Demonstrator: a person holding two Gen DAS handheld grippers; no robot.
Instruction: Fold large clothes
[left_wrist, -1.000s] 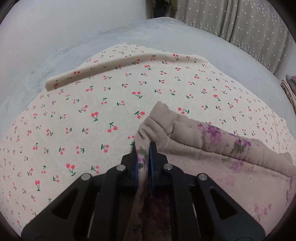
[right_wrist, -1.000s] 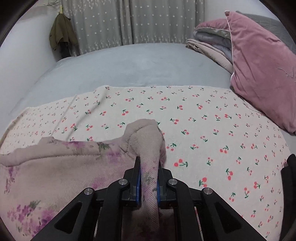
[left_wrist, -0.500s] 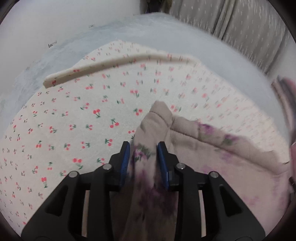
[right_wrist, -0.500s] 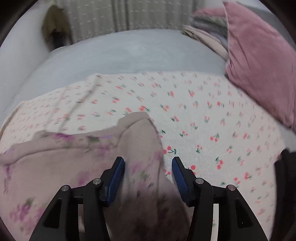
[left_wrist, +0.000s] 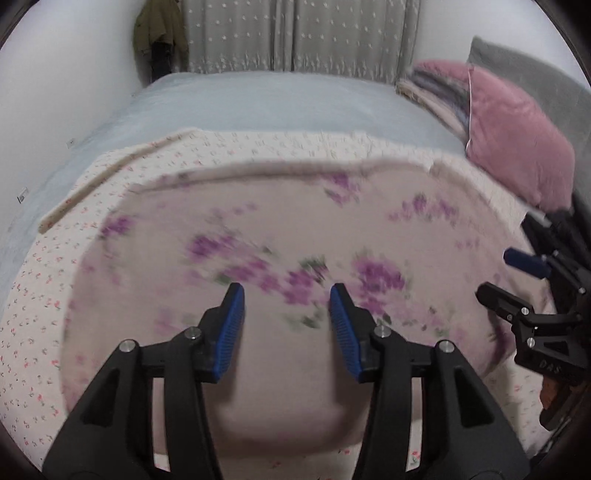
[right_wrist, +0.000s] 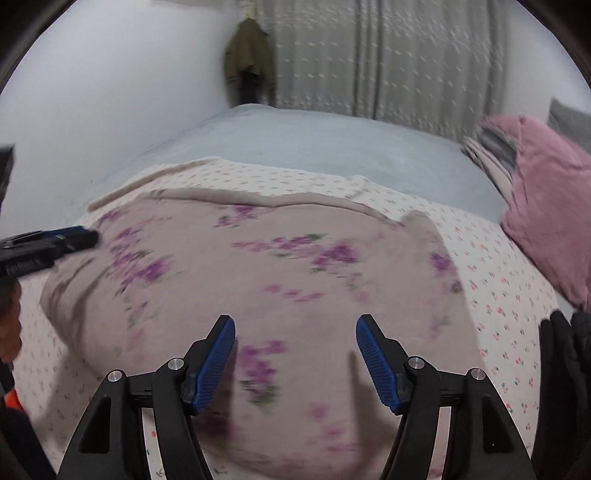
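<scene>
A beige garment with purple flowers (left_wrist: 280, 229) lies folded flat on the cherry-print sheet (left_wrist: 33, 295); it also shows in the right wrist view (right_wrist: 280, 273). My left gripper (left_wrist: 286, 314) is open and empty, raised above the garment's near part. My right gripper (right_wrist: 295, 350) is open and empty, also above the garment's near edge. The right gripper shows at the right edge of the left wrist view (left_wrist: 524, 273); the left gripper shows at the left edge of the right wrist view (right_wrist: 55, 240).
The cherry-print sheet lies on a grey bed (left_wrist: 277, 99). A pink pillow (left_wrist: 517, 136) and stacked folded cloths (left_wrist: 432, 88) sit at the right. A wall is on the left, curtains (right_wrist: 388, 55) and a hanging olive jacket (right_wrist: 249, 55) behind.
Both grippers opened fully, let go of the garment's corners and pulled back and up. The garment now lies flat on the sheet.
</scene>
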